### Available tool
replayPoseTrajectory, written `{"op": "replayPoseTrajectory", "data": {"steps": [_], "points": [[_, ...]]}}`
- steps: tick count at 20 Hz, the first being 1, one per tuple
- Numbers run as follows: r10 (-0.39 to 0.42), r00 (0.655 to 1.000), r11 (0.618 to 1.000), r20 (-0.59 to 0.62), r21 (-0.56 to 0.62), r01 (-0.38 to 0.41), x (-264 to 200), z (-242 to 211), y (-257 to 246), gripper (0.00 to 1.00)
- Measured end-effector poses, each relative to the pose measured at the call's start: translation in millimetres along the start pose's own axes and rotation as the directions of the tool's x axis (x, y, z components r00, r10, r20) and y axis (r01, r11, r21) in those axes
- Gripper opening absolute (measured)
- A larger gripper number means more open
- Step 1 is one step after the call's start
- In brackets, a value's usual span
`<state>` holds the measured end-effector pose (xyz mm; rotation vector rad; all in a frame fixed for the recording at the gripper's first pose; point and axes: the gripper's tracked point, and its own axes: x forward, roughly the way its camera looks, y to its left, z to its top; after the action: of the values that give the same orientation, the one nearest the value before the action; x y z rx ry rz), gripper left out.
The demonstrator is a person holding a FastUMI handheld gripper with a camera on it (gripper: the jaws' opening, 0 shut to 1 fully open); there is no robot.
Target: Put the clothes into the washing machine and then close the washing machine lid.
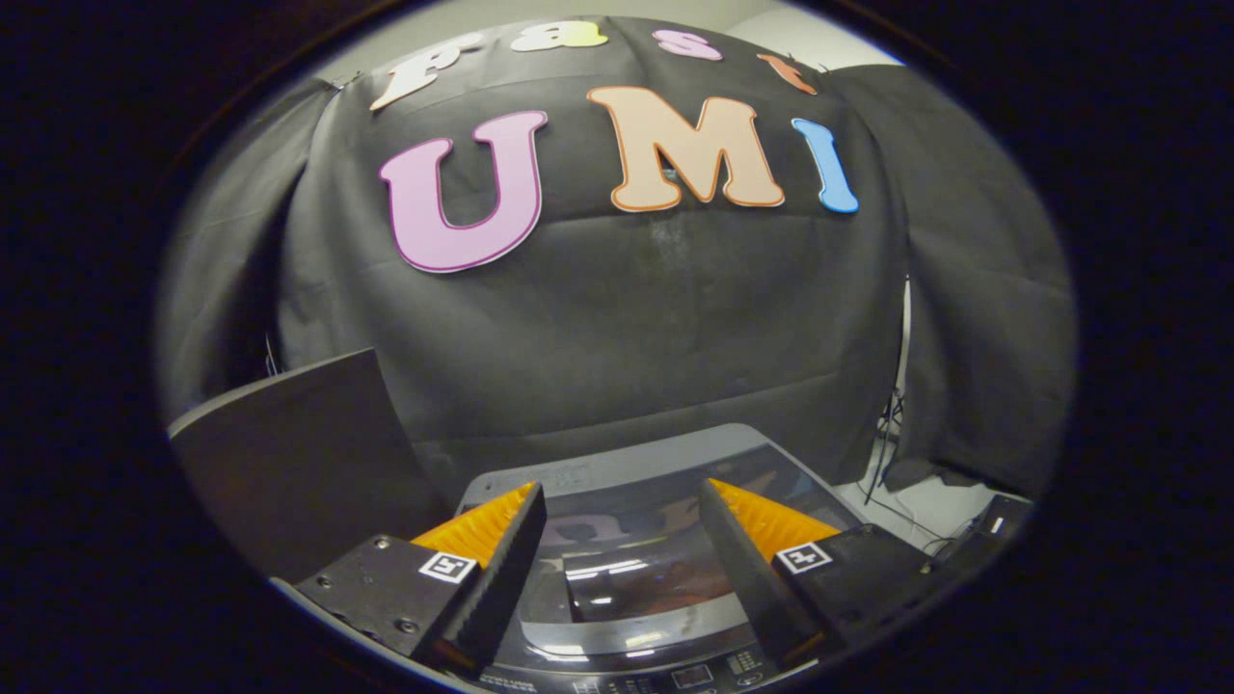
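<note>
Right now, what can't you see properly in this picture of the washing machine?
- Inside the washing machine: the closed glass lid reflects lights in the gripper view, so any clothes in the drum cannot be made out.
- The control panel: cut off and too small to make out.
- The lid's side edges: covered by the fingers of the open gripper.
- The dark board beside the machine: what lies behind it is hidden.

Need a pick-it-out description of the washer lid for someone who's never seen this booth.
Start at the black cloth wall; below it stands a grey top-loading washing machine. Its lid is the glossy, dark, see-through panel lying flat on top, between the spread fingers of the open hand-held gripper. Unlike the matte grey board beside the machine, it mirrors the lights.
</note>
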<state>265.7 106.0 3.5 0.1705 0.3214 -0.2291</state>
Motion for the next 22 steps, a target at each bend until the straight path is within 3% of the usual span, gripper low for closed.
{"op": "replayPoseTrajectory", "data": {"steps": [7, 12, 22], "points": [[0.008, 1.000, 0.997, 0.001, -0.072, -0.008, -28.7, -6.1, -0.8, 0.97], [0.017, 1.000, 0.981, 0.019, -0.195, -0.013, -52.6, -7.1, 3.1, 0.97], [0.023, 0.996, 0.970, -0.084, -0.240, -0.043, -90.5, -44.5, 13.2, 0.99]]}}
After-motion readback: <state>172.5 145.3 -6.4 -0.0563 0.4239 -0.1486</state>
